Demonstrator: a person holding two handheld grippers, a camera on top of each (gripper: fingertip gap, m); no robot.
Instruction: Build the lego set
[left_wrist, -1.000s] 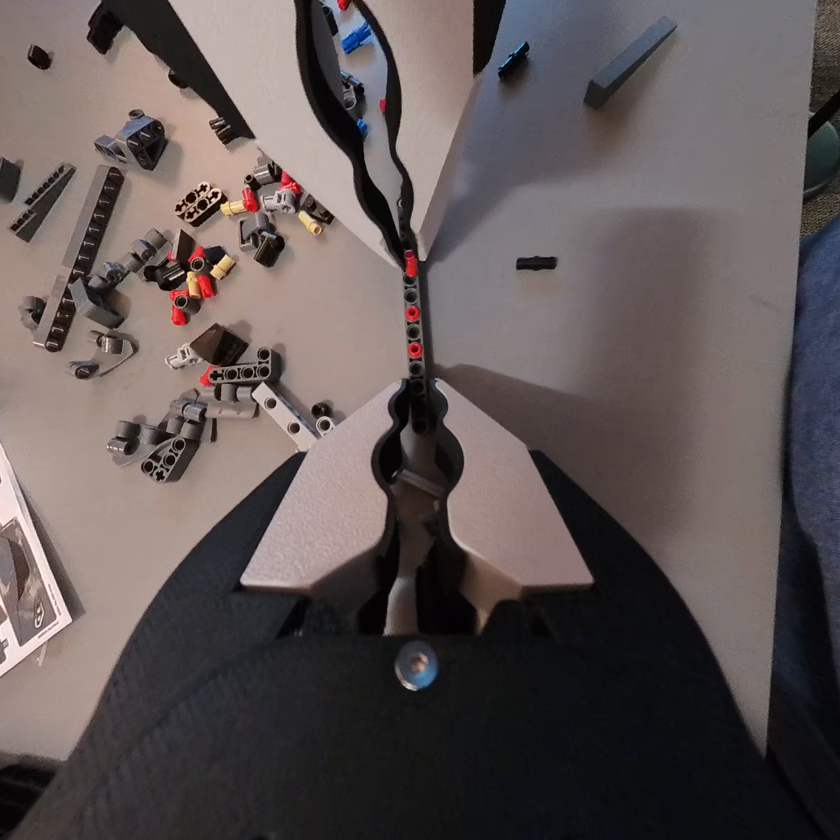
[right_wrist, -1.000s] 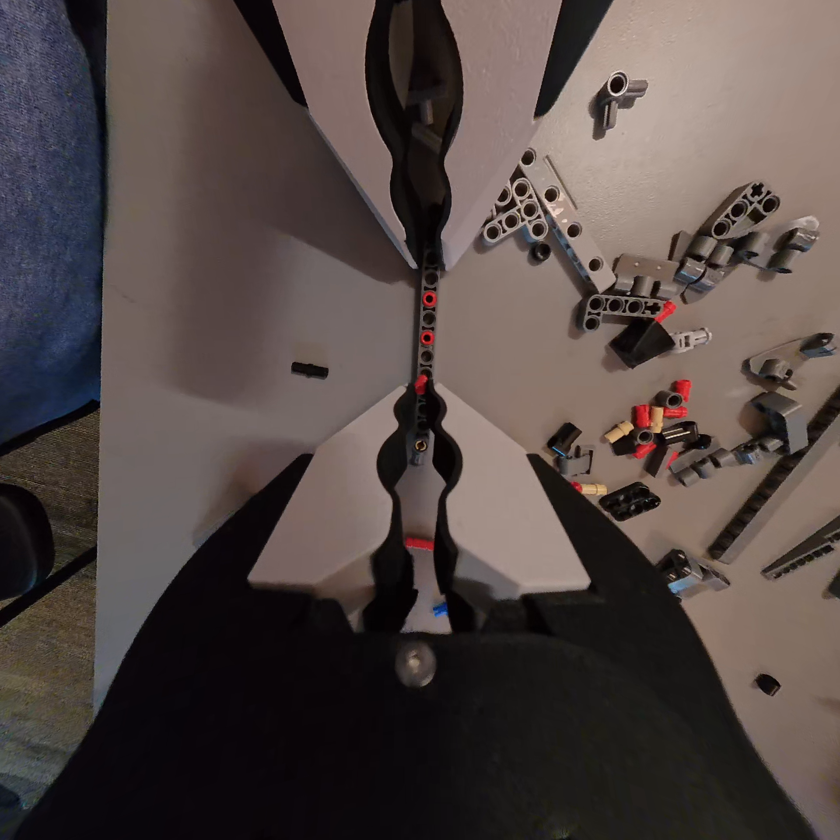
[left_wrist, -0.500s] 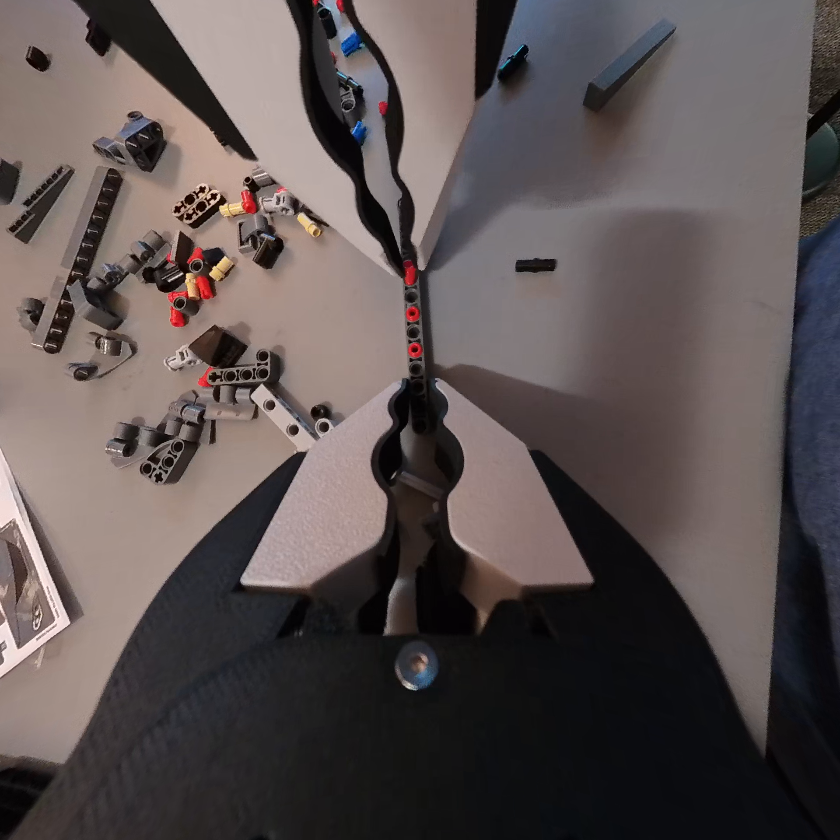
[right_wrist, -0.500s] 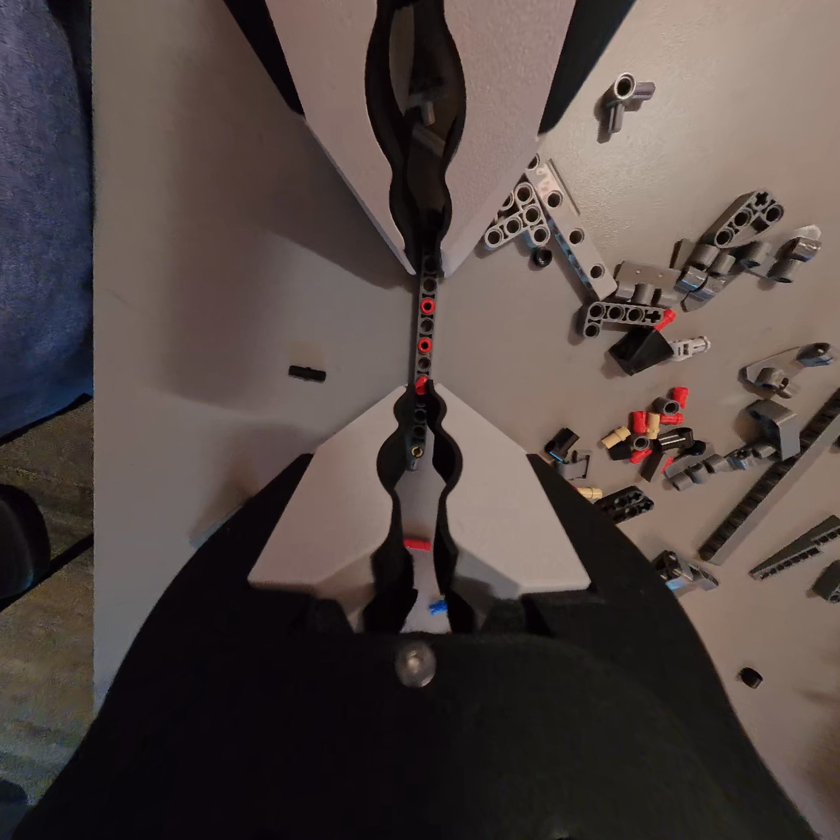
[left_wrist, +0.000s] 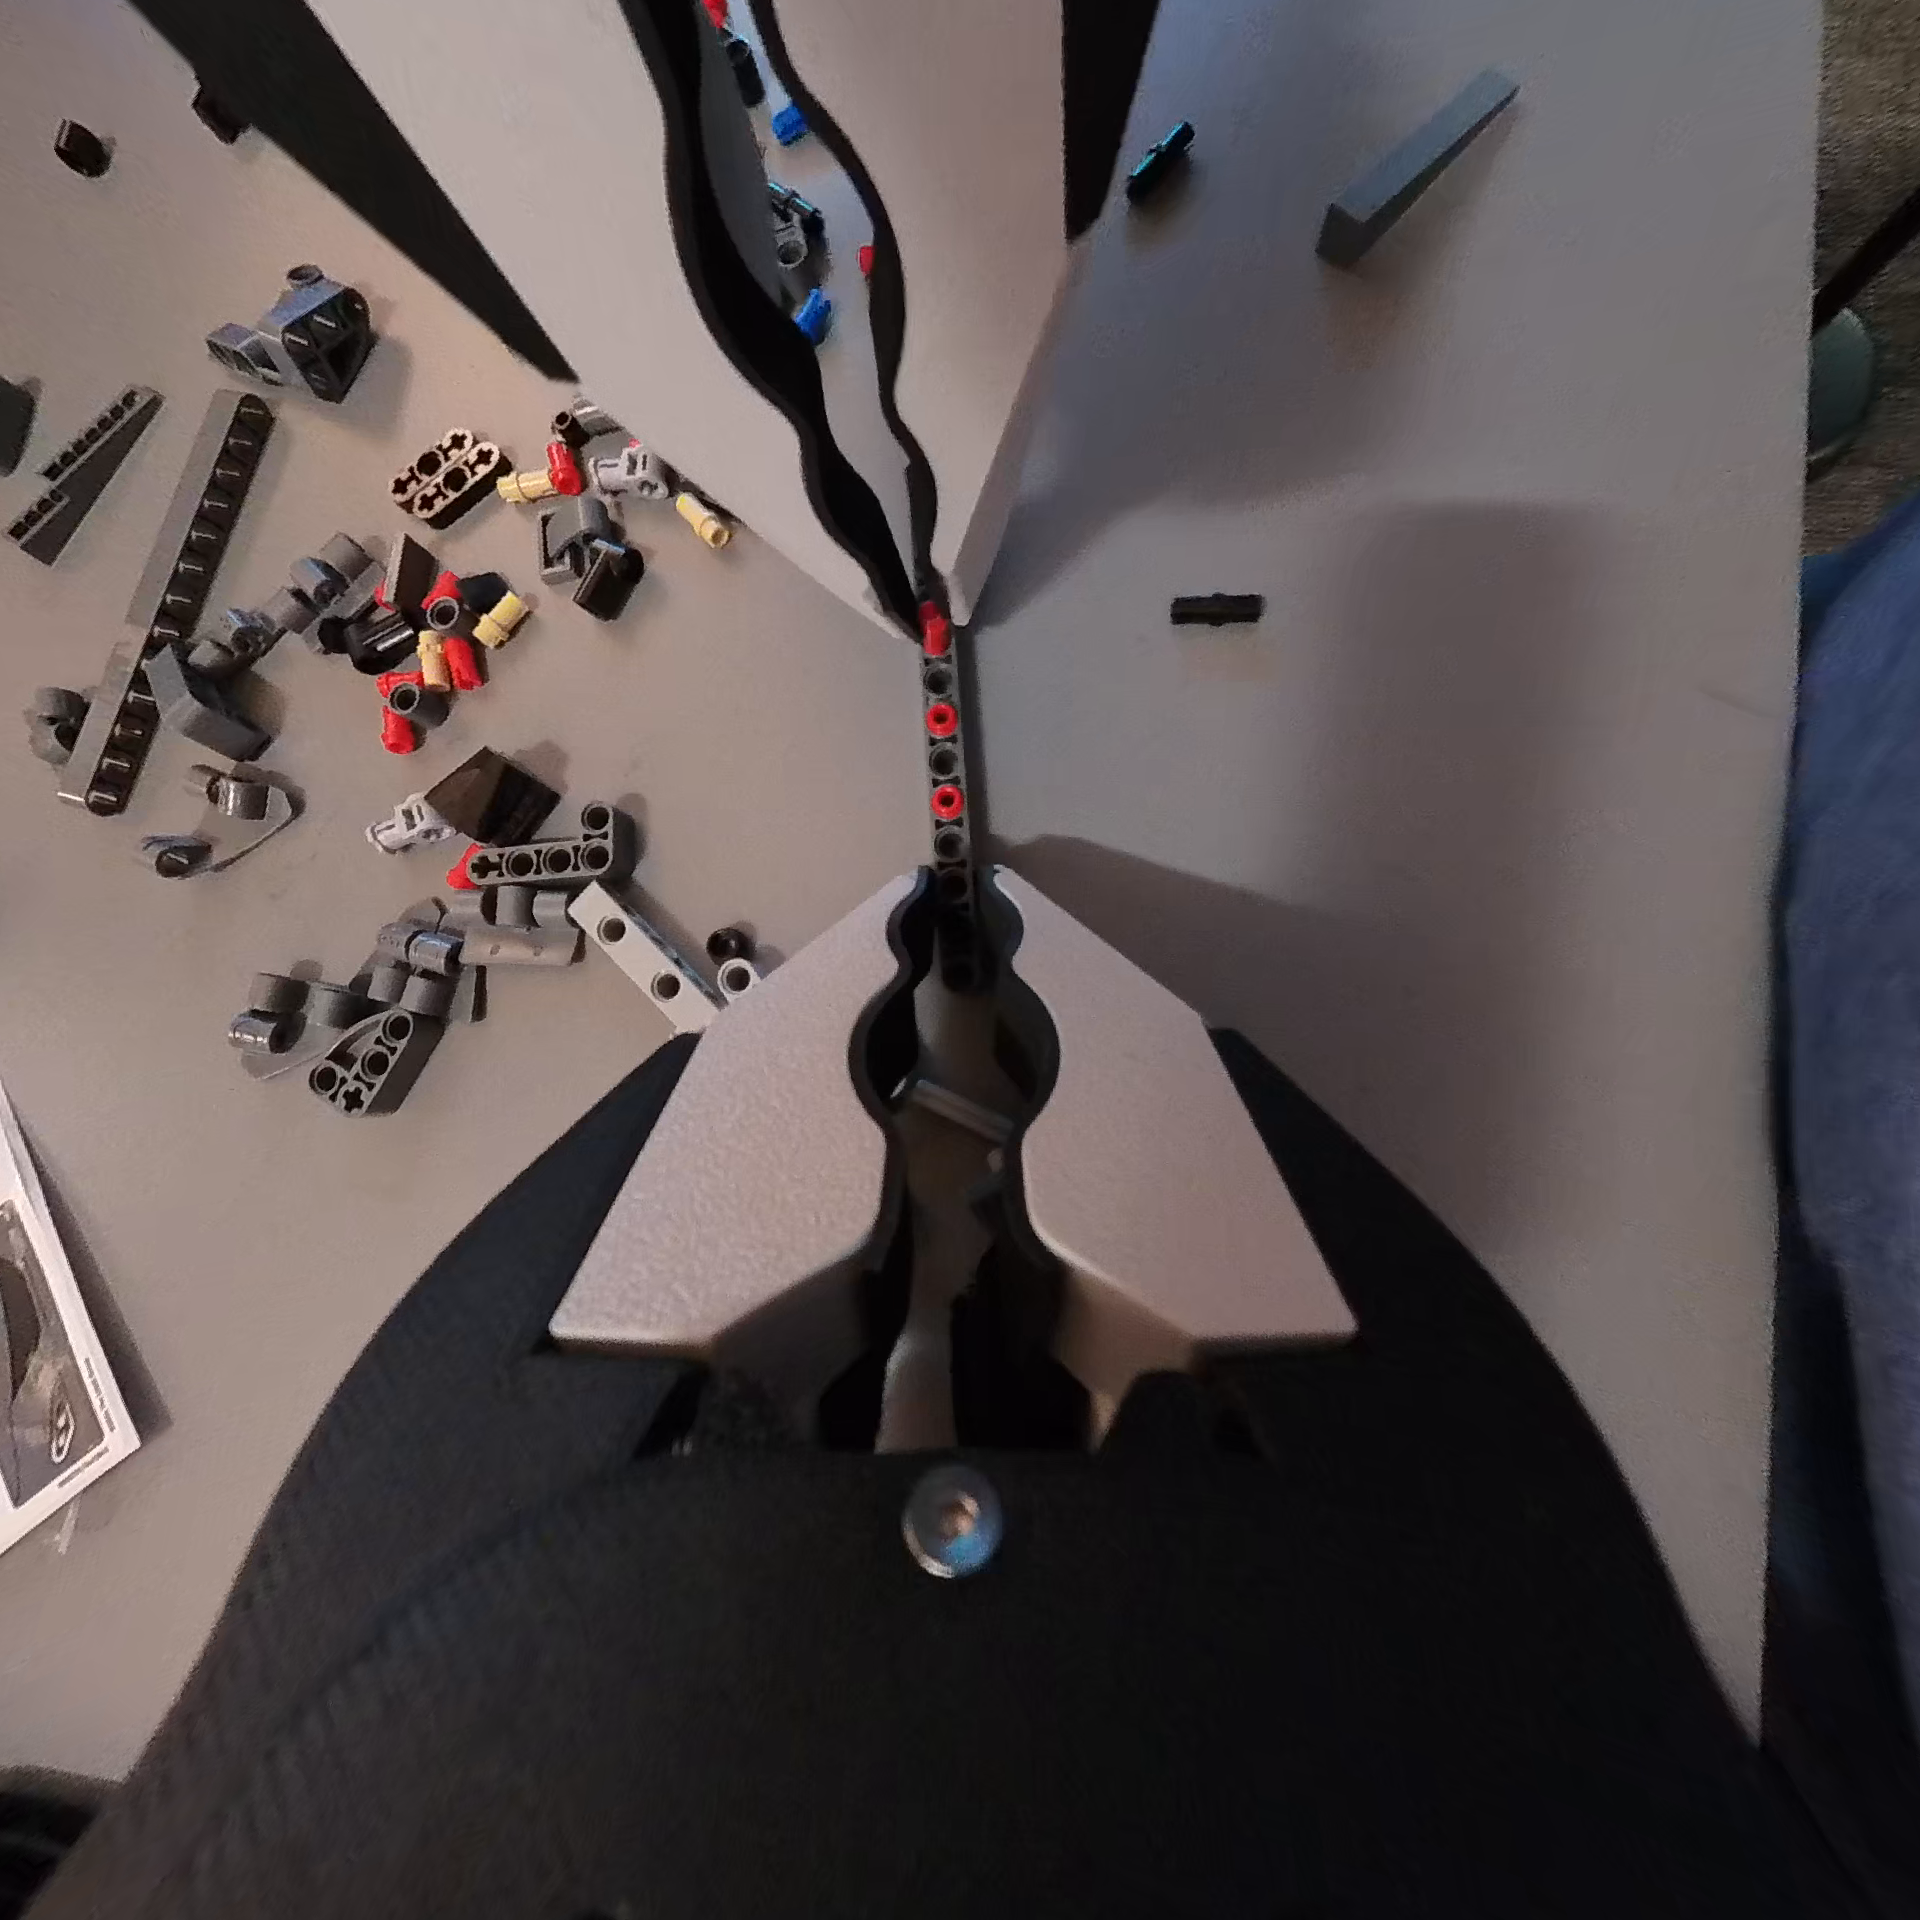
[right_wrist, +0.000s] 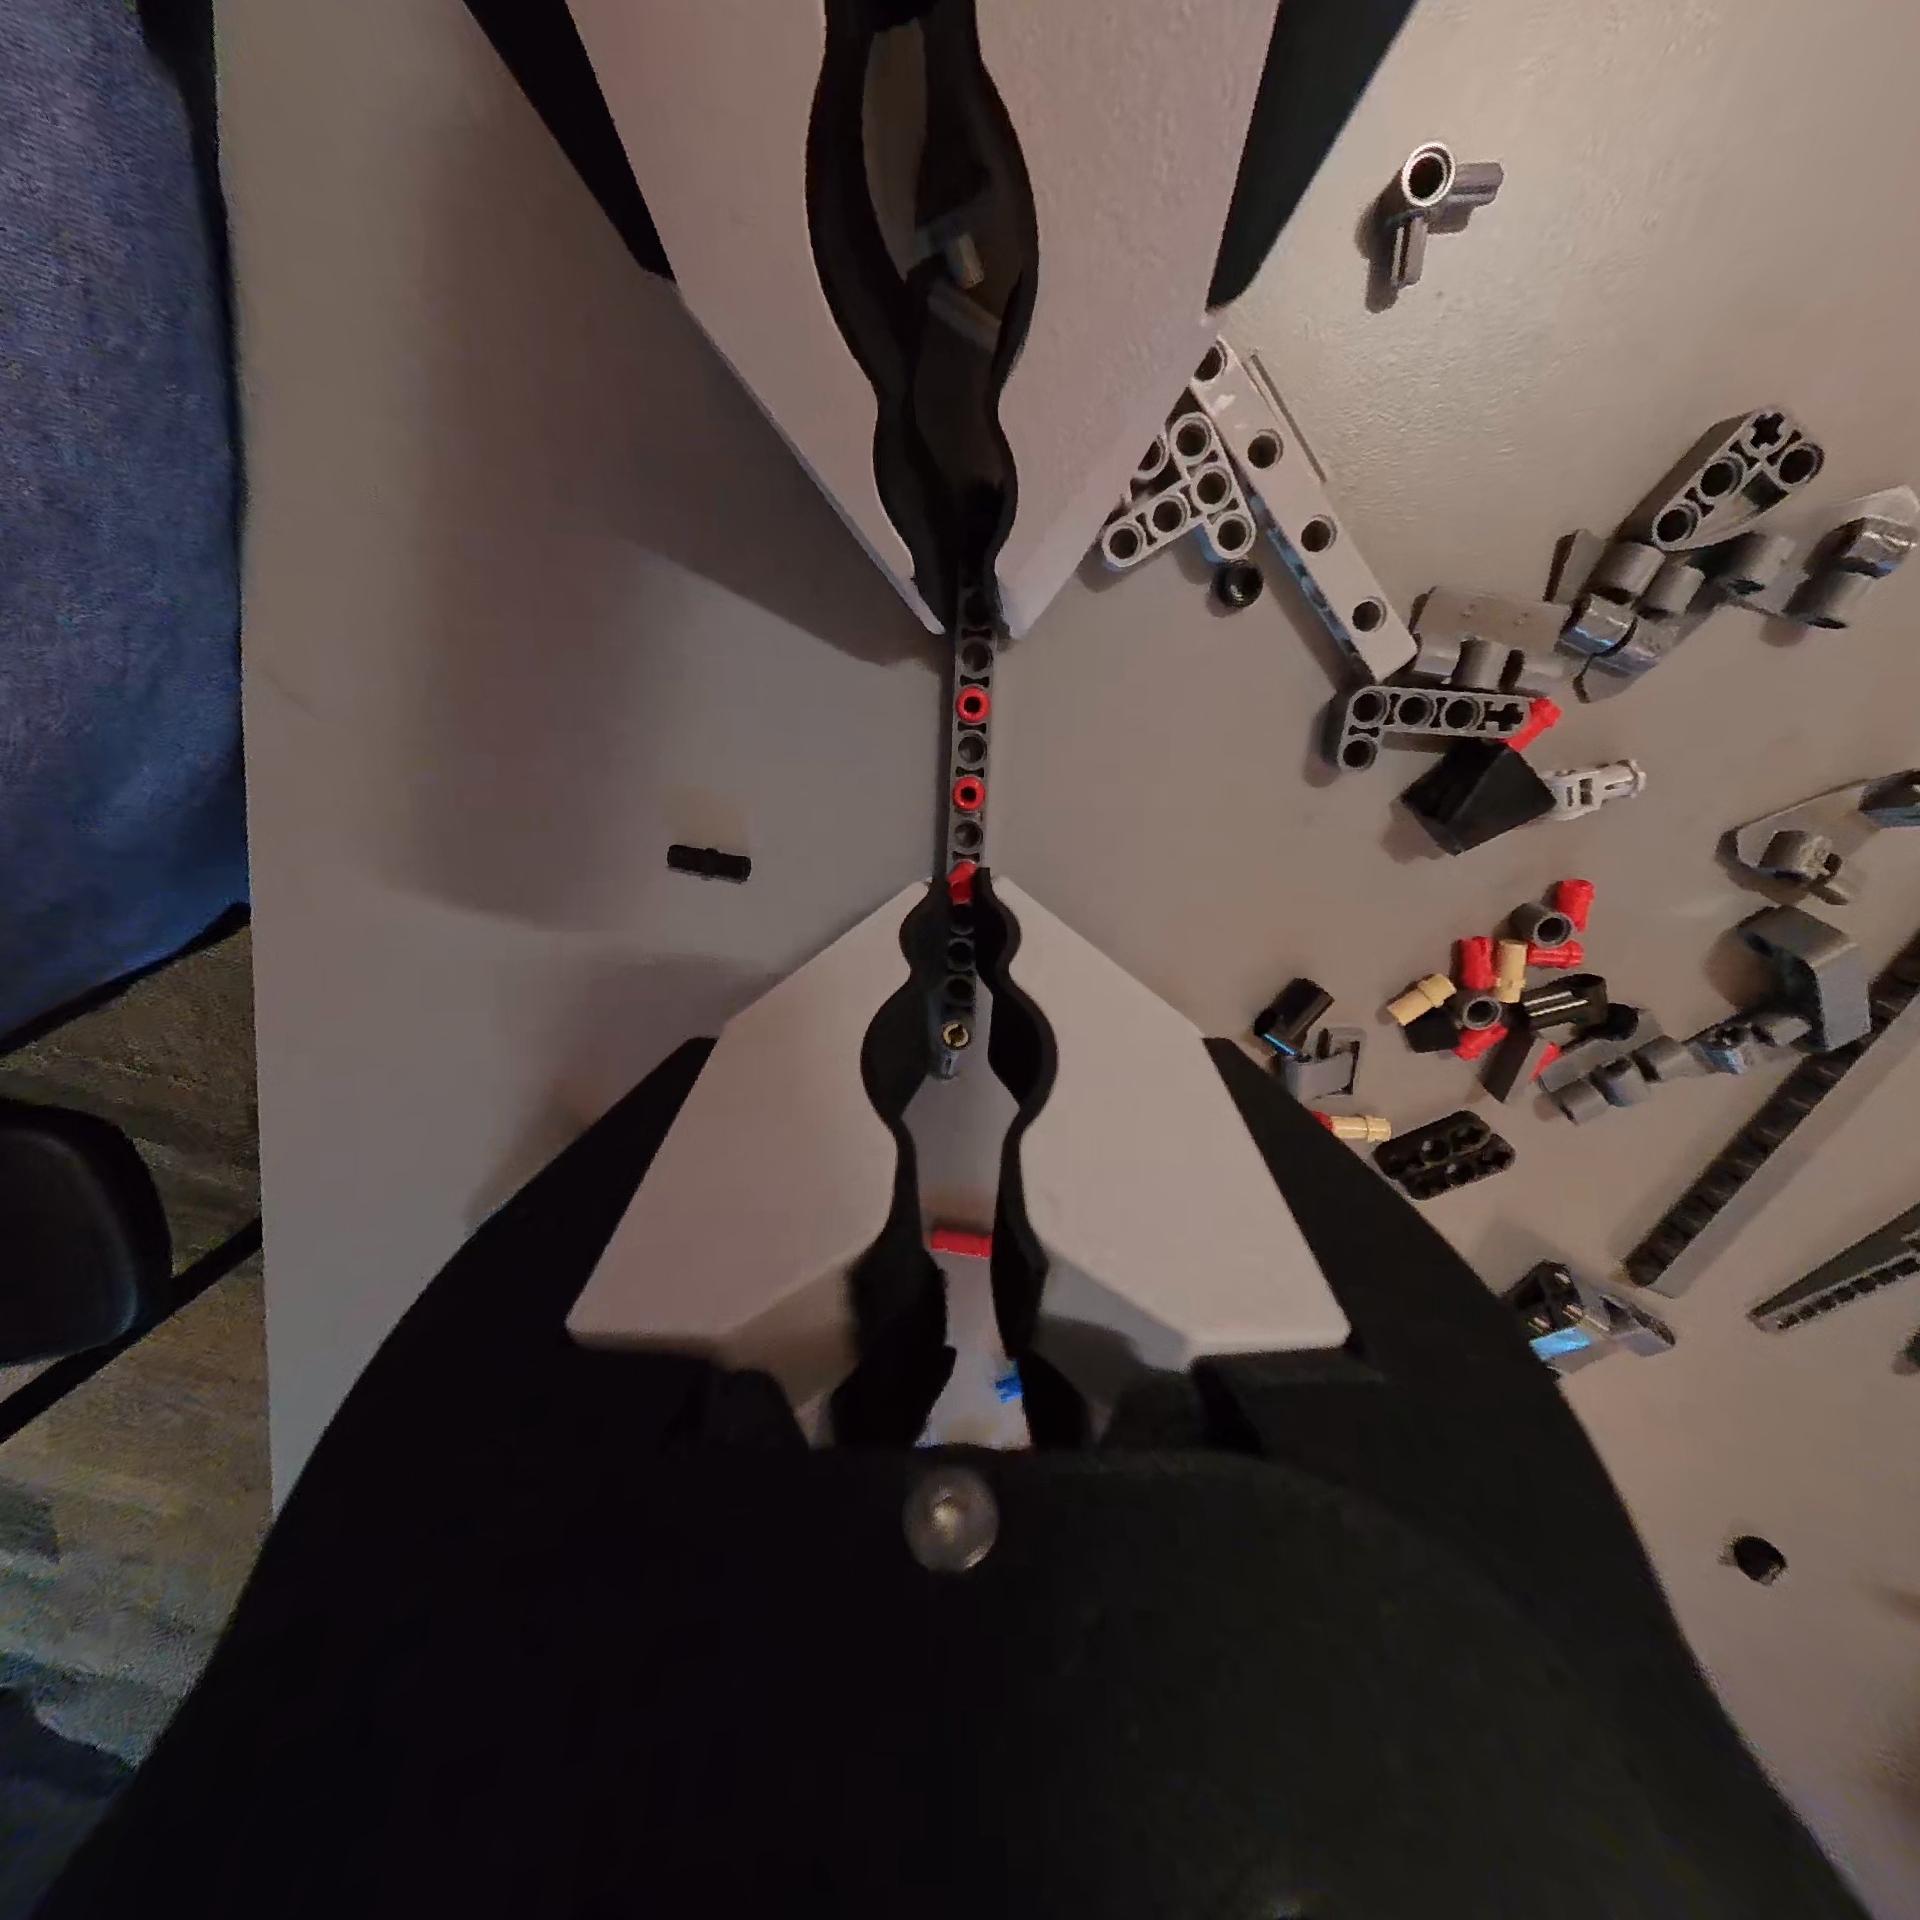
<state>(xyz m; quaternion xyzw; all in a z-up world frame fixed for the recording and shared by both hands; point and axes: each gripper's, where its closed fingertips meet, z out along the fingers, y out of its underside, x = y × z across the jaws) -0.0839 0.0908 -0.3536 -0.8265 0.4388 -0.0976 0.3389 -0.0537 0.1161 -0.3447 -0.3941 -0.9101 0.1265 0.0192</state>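
A long dark grey holed beam (left_wrist: 948, 769) studded with red pins (left_wrist: 943, 717) spans the air above a grey table (left_wrist: 1351, 831), each end clamped in closed jaws: the left gripper (left_wrist: 954, 914) at one end, the right gripper (right_wrist: 961, 914) at the other, tip to tip. Loose grey, black, red and tan Lego pieces (left_wrist: 436, 644) lie scattered to one side, a small black pin (left_wrist: 1216, 609) alone on the other, an instruction booklet (left_wrist: 52, 1382) at the table's edge.

Black hand-held gripper (left_wrist: 954, 914), grey fingers (left_wrist: 769, 1101)
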